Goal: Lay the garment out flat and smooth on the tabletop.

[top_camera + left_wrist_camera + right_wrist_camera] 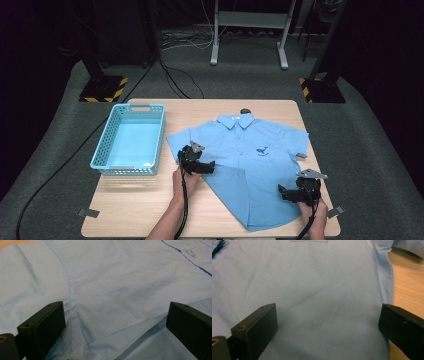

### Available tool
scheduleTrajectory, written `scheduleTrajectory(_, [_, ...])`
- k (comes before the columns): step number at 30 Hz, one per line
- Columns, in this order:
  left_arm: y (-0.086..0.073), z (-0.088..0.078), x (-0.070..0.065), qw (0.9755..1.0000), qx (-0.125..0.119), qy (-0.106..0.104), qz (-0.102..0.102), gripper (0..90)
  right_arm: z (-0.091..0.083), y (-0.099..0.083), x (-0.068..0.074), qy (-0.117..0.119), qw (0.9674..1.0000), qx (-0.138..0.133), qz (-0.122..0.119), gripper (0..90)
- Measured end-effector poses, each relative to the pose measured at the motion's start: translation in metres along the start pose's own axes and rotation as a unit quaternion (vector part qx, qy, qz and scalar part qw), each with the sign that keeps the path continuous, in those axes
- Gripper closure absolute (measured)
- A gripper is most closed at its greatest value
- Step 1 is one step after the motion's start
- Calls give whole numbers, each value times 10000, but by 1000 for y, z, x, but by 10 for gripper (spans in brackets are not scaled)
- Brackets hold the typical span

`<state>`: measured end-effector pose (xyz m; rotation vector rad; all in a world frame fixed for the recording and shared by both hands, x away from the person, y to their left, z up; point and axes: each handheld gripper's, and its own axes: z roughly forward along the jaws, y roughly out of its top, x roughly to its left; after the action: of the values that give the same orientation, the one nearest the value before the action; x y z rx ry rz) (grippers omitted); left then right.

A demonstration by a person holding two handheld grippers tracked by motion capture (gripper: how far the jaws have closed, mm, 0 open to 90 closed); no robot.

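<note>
Two grippers [212, 166] [281, 192] spread-wide, over blue shirt [250, 160]

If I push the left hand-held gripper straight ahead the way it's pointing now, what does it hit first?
Most likely the blue shirt itself. The left hand-held gripper has its jaws open just above the cloth near the sleeve seam, so going on should meet fabric first, though its height above the cloth is unclear.

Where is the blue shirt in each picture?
High view: the blue shirt lies flat in the middle of the table, right of the basket.
Left gripper view: the shirt spreads between the open jaws, sleeve seam at left.
Right gripper view: the shirt lies under the open jaws, its side edge at right beside bare wood.
Shared landmark: the button placket, seen in the high view and the left gripper view.
</note>
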<state>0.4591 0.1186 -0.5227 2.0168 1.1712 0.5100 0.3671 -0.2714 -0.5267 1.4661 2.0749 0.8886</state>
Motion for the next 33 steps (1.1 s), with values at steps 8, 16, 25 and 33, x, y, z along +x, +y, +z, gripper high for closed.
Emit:
scheduleTrajectory(8, [11, -32, -41, 9984, -444, -343, 47, 17, 0, 0, 0, 23, 10000, -7, -14, 17])
scheduleTrajectory(16, [22, 3, -110, 9952, 141, -958, 135, 41, 0, 0, 0, 25, 10000, -13, -32, 19])
scheduleTrajectory(25, [18, 19, -131, 9974, 425, -372, 443, 190, 0, 0, 0, 31, 10000, -18, -31, 20])
scheduleTrajectory(33, [13, 14, -124, 9984, 192, -381, 375, 504, 0, 0, 0, 35, 10000, -18, -31, 21])
